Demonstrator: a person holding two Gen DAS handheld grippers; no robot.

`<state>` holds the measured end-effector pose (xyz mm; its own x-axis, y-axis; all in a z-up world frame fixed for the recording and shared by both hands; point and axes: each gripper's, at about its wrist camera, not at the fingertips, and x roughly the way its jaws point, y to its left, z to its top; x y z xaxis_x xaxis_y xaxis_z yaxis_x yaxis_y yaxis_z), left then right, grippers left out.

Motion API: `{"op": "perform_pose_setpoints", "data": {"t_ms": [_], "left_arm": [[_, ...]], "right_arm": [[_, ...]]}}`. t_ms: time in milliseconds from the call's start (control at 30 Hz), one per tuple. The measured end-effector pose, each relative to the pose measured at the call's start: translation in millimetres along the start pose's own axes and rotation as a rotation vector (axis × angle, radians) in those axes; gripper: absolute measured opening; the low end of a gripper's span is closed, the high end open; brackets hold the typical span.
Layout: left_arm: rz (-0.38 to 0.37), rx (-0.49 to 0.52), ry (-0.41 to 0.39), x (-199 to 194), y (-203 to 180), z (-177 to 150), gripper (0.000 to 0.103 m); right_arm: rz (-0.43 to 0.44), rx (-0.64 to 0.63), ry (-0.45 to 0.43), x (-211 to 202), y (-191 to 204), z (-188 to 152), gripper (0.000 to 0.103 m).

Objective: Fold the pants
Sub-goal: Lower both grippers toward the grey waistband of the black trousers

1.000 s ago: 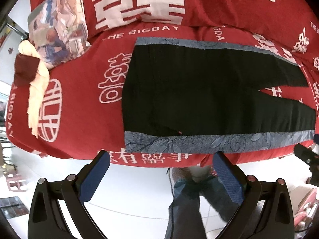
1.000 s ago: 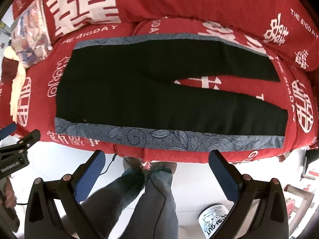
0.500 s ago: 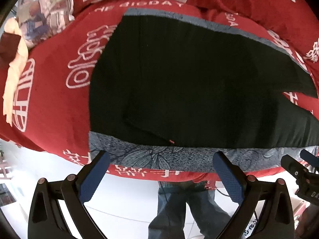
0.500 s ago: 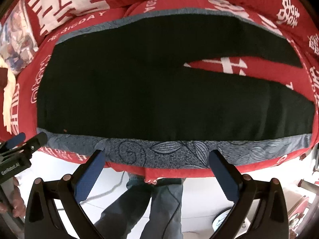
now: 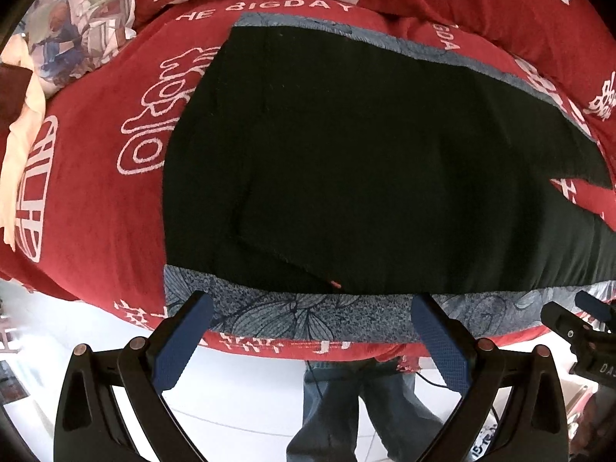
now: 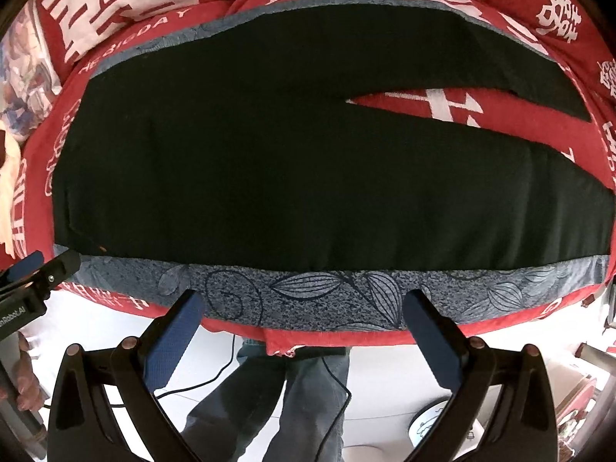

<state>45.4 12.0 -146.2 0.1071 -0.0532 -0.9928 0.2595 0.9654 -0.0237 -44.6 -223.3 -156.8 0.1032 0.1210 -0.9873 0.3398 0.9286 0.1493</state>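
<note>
While both cameras look down on the same black pants (image 5: 365, 161), each gives a different part of them. From the left wrist view, the waist end fills the frame, with a slanted pocket edge and a tiny orange speck near the front hem line, and only the start of the split between the legs shows at the far right. From the right wrist view, the whole garment lies spread flat, waist to the left and both legs running right, with a wedge of red cover showing between them. The pants rest on a grey-blue leaf-patterned cloth (image 6: 308, 292), which in turn lies on a red sofa cover (image 5: 96, 192) printed with white characters. Only the left view shows much of the patterned cushion (image 5: 81, 27) and a cream cloth (image 5: 19, 146) at the left end of the sofa. The left gripper (image 5: 312, 308) has its jaws spread wide and holds nothing; its blue pads overlap the front strip of the leaf cloth, though contact cannot be judged. The right gripper (image 6: 304, 304) is likewise wide apart and empty, near the same strip. Each view catches the other tool at its edge. Below the sofa edge, the person's jeans (image 6: 300, 396) stand on a white floor (image 5: 238, 396), and a cable trails there in the right view.
</note>
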Motion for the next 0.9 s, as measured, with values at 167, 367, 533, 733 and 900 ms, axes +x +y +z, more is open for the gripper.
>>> {"op": "perform_pose_setpoints", "data": {"t_ms": [167,367,533,733,900], "left_arm": [[-0.002,-0.002,-0.005,1,3,1,0.103],[0.003,0.007,-0.002,1,2,-1,0.103],[-0.011,0.001,0.000,2,3,-1,0.103],[-0.014,0.003,-0.004,5,3,-3,0.103],[-0.084,-0.029,-0.003,5,10,-2,0.103]], "right_arm": [[0.043,0.018,0.000,1,-4,1,0.103],[0.020,0.012,0.000,-2,-5,-1,0.103],[0.015,0.022,-0.003,-1,-9,-1,0.103],[0.031,0.025,0.003,3,-11,1,0.103],[0.163,0.080,-0.009,2,-19,3,0.103]]}}
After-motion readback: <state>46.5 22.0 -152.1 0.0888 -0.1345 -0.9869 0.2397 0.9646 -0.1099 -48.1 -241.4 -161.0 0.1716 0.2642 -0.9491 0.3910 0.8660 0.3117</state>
